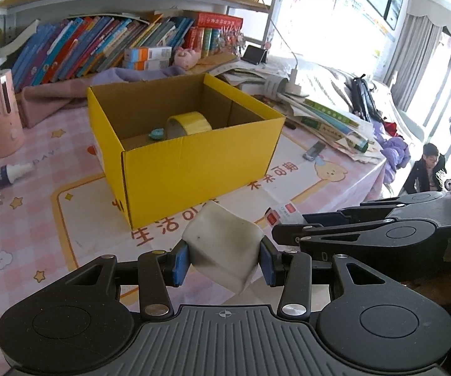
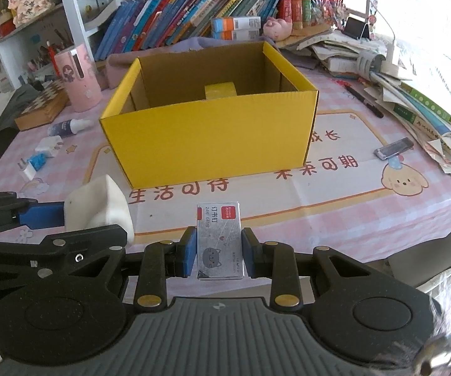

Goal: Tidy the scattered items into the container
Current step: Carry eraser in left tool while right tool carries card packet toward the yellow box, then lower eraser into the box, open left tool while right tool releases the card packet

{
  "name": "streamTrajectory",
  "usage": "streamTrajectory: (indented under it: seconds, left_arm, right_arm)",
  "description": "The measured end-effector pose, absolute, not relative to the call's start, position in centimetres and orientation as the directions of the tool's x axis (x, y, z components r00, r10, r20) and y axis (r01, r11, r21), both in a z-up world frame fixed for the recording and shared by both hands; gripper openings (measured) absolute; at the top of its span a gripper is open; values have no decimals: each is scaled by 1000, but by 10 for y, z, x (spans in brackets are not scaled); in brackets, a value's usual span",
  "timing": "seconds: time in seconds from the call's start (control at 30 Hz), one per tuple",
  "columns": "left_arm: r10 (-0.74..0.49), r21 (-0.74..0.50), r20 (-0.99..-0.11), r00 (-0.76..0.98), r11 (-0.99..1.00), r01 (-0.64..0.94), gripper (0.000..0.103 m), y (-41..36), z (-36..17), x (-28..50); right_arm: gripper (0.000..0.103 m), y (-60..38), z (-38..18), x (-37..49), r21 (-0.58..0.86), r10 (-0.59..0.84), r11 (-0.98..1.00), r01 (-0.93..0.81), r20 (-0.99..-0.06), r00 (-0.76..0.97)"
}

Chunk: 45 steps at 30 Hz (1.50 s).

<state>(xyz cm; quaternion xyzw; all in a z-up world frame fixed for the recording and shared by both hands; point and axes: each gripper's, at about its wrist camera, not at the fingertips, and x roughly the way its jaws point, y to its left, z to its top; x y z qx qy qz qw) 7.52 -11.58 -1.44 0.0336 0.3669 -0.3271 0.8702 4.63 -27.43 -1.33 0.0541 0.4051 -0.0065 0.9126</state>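
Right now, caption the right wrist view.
Right hand-held gripper holds a staple box before the yellow box.

The left hand-held gripper (image 1: 224, 261) tilts downward, its blue pads (image 1: 180, 261) pressed on either side of a white block (image 1: 222, 250). Just beside it, the right hand-held gripper (image 2: 219, 252) also tilts downward, jaws closed on a small staple box (image 2: 219, 238).

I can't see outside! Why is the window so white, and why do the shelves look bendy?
Left wrist view: daylight washes out the window. Both views: the fisheye lens curves the shelves. The yellow box stays sharp.
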Motion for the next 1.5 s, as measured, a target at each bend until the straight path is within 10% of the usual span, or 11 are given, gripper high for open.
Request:
streamTrajectory:
  seconds: [0.7,1.5]
  left_arm:
    - [-536,-19,-496,683,794,608,43,-165,46,133]
    - [-276,113,-668,691,880,461,43,-198,-8,226]
  right_arm:
    - [28,-332,48,124,67,39,998,0,-583,811]
    - [28,-321,24,307,6,238,945,-326,-696,678]
